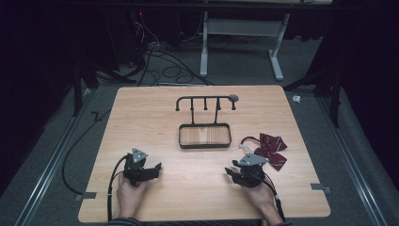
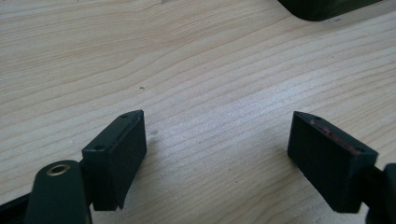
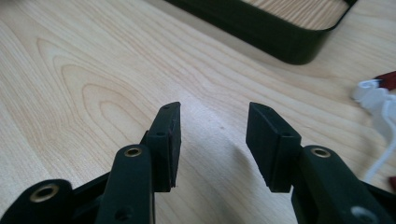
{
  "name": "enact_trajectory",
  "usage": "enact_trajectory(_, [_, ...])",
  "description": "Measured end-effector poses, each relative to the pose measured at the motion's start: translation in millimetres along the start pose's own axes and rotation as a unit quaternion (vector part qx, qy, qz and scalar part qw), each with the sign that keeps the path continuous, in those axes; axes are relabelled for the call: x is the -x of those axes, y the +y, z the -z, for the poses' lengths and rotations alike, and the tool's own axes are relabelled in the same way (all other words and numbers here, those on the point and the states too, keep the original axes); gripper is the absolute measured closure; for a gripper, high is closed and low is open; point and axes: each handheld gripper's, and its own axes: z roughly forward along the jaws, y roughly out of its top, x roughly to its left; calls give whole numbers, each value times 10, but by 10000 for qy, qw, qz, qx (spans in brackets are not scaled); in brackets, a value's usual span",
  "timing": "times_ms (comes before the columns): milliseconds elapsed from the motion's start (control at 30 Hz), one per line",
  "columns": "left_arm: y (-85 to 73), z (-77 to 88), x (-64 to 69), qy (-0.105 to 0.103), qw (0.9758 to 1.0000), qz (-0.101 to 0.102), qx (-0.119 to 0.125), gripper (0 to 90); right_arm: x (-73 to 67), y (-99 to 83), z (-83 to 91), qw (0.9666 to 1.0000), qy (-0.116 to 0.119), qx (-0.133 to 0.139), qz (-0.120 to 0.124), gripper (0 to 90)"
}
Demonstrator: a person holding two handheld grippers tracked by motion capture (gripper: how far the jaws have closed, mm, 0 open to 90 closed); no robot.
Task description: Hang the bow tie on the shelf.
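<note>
A dark red bow tie (image 1: 272, 149) with a black strap lies on the wooden table (image 1: 141, 113), just beyond my right gripper (image 1: 229, 171). Its white clasp (image 3: 373, 91) shows at the right edge of the right gripper view. That gripper (image 3: 217, 126) rests low over bare wood, open, with nothing between its jaws. My left gripper (image 1: 158, 166) sits near the front left of the table, also open (image 2: 217, 140) and empty. A black wire hanger stand (image 1: 205, 99) rises from a shallow black tray (image 1: 204, 147) at the table's middle.
The tray's dark wall (image 3: 261, 28) lies close ahead of the right gripper, and its corner (image 2: 322, 7) shows in the left gripper view. Cables trail from both grippers toward the front edge. Beyond the table stand a white frame (image 1: 204, 42) and loose floor cables.
</note>
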Motion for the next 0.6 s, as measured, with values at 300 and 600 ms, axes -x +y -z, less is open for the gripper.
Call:
enact_trajectory(300, [0, 0, -1, -1, 10000, -1, -1, 202, 145, -6, 234, 9995, -34, 212, -222, 615])
enact_trajectory(600, [-1, 1, 0, -1, 10000, 0, 0, 202, 242, -42, 315, 9990, -130, 216, -369, 637])
